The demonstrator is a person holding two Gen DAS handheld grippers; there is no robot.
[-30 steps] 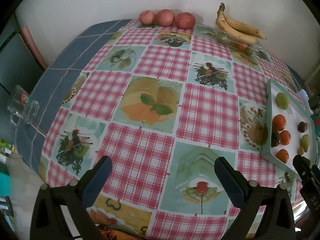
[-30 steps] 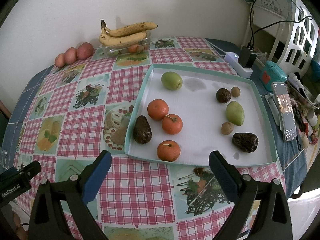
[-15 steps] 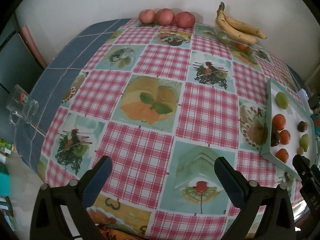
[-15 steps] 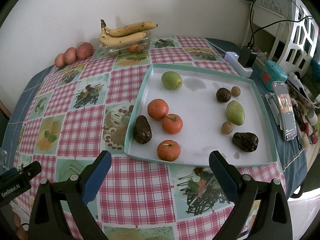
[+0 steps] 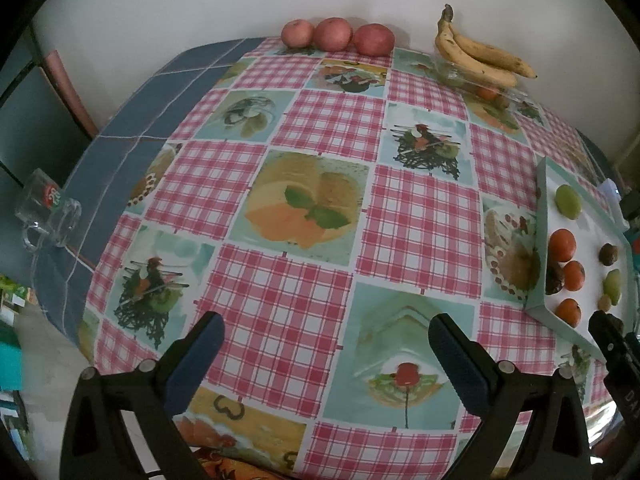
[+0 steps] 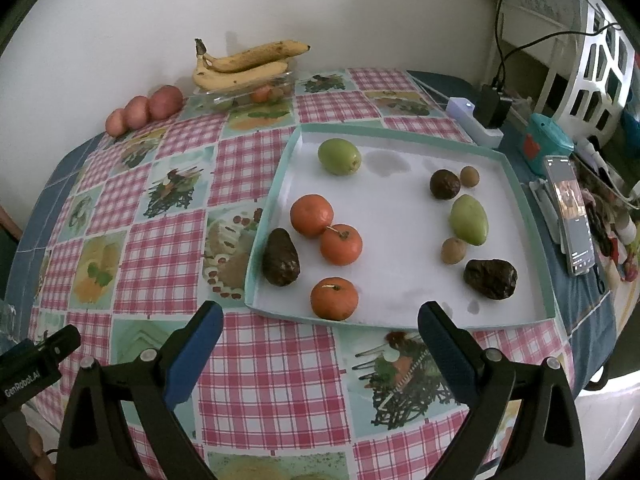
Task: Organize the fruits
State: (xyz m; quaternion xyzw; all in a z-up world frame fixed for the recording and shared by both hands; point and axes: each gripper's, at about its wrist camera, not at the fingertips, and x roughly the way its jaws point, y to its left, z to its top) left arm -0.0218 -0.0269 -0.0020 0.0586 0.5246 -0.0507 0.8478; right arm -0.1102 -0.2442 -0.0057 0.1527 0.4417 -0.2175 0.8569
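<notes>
A table under a pink-checked tablecloth [image 6: 256, 364] printed with food pictures fills both views. On it, at about 2 o'clock in the right wrist view, a shallow tray with a pale green rim [image 6: 400, 324] is set, holding the fruit: three mandarins [image 6: 341, 244] and a dark avocado [image 6: 281, 258] toward its 9 o'clock side, a round green fruit [image 6: 339, 156] at 11 o'clock, and a green mango [image 6: 469, 219], a second dark avocado [image 6: 490, 279] and small brown fruits toward 3 o'clock. A bunch of bananas [image 6: 244, 65] is laid on a clear container at the wall, with three red-skinned apples [image 5: 335, 35] seen at 12 o'clock in the left wrist view. A phone [image 6: 568, 214] and a charger are shown only by the right wrist view at 3 o'clock; a glass mug [image 5: 48, 212] with a red-green logo, unreadable, is shown only by the left at 9 o'clock. "GenRobot.AI" can be read on the left device at 8 o'clock of the right view. The left gripper [image 5: 325, 340] is held spread wide over bare cloth; the right gripper [image 6: 320, 330] is likewise spread, empty, just short of the tray's near rim.
</notes>
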